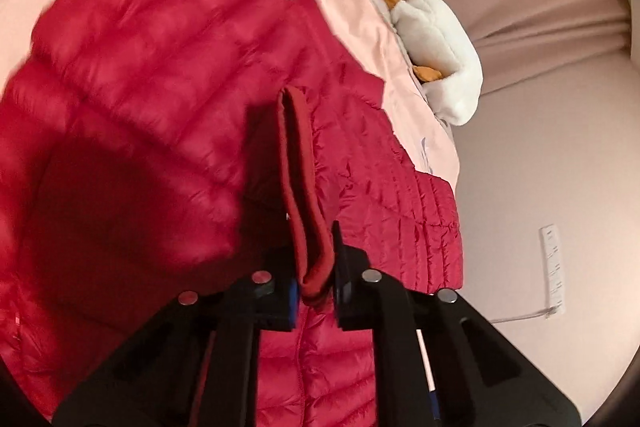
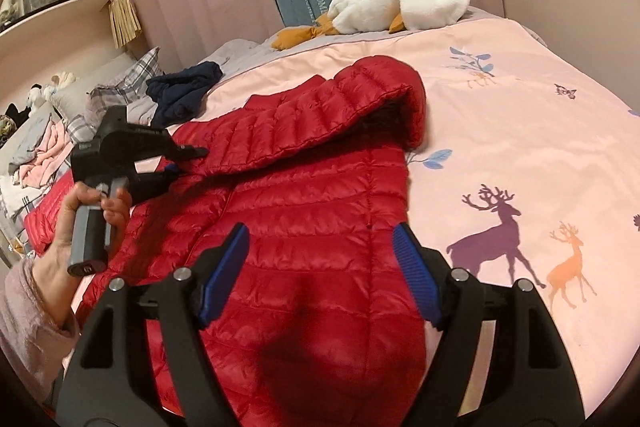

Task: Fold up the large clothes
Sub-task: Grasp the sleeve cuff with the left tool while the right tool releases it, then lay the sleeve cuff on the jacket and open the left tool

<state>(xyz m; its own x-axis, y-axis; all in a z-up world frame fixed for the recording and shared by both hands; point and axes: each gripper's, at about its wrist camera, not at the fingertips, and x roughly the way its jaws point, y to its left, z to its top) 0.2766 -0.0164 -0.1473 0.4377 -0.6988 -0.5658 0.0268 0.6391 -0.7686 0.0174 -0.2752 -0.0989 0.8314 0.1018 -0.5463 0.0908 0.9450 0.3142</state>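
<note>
A red quilted down jacket (image 2: 304,211) lies spread on the pink bedspread (image 2: 520,147), its hood (image 2: 384,87) toward the far side. In the left wrist view the jacket (image 1: 160,67) fills the frame, and my left gripper (image 1: 316,243) is shut on a dark red trimmed edge band (image 1: 304,187) of it, which stands up between the pads. From the right wrist view that left gripper (image 2: 182,159) shows at the jacket's left edge, held by a hand (image 2: 80,211). My right gripper (image 2: 320,255) hovers over the jacket's near part, blue pads (image 2: 224,267) wide apart, nothing between them.
A white plush goose (image 2: 400,3) with orange feet lies at the bed's far edge before the curtains. A dark navy garment (image 2: 184,91), a plaid pillow (image 2: 120,83) and a heap of clothes (image 2: 36,155) sit at the left. The bedspread's right half shows deer prints.
</note>
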